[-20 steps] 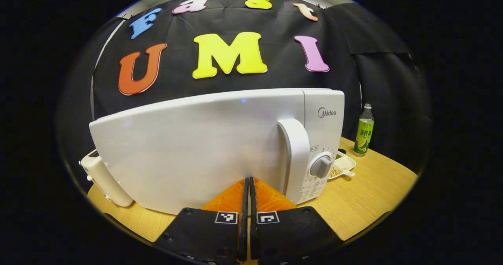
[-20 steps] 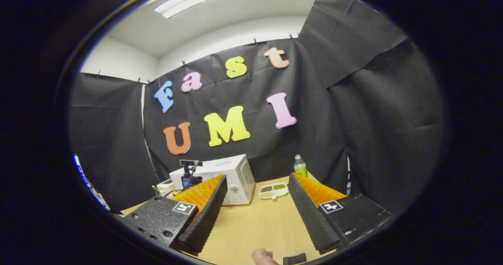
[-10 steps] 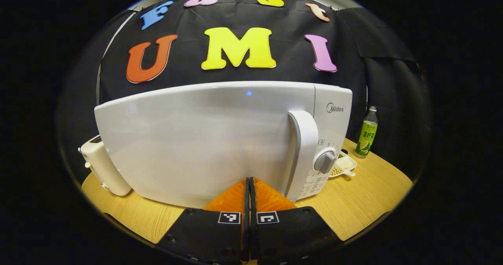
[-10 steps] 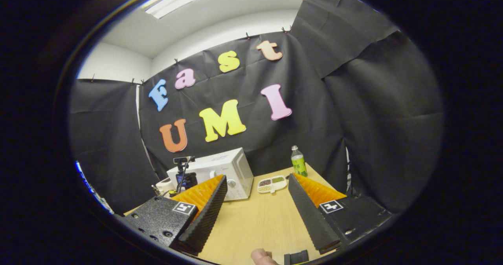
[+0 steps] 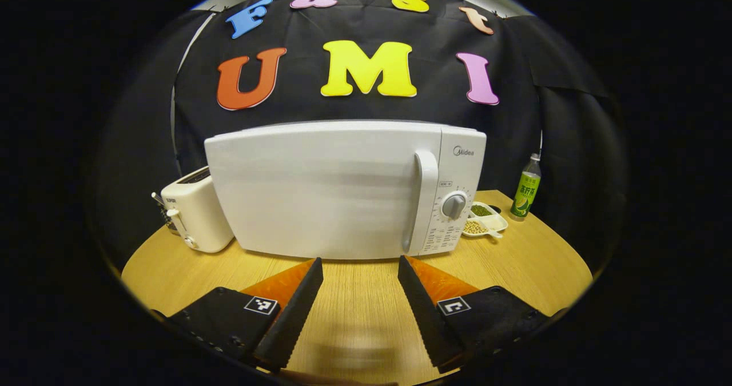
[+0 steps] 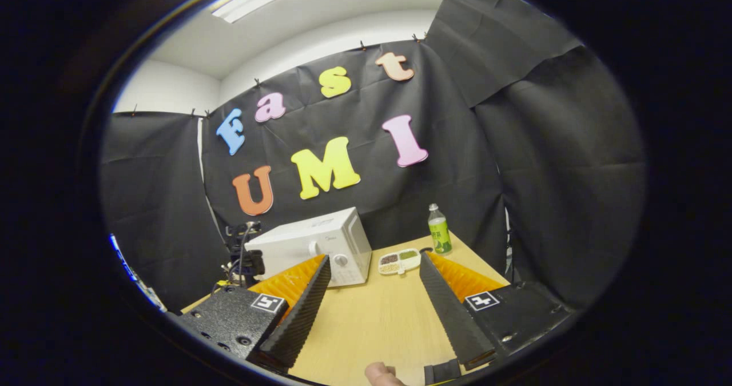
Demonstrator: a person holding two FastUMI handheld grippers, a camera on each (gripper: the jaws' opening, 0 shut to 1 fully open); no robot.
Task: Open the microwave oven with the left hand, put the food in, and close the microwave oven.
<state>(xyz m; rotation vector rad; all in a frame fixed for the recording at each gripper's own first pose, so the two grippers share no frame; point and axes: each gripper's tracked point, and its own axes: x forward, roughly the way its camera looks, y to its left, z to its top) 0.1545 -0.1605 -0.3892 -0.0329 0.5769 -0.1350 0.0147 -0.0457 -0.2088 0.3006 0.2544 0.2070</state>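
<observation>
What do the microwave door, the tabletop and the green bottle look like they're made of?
Microwave door: probably glossy white plastic or painted metal, smooth with soft reflections. Tabletop: wood or wood-look laminate, going by the straight pale grain and matte look. Green bottle: likely clear plastic, with a printed green label and a small cap.

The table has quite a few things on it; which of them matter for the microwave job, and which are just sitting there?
Part of the job:
- microwave oven, door shut
- its door handle
- left gripper, open
- right gripper, open

Just lying about:
- toaster
- green bottle
- divided dish of beans
</observation>
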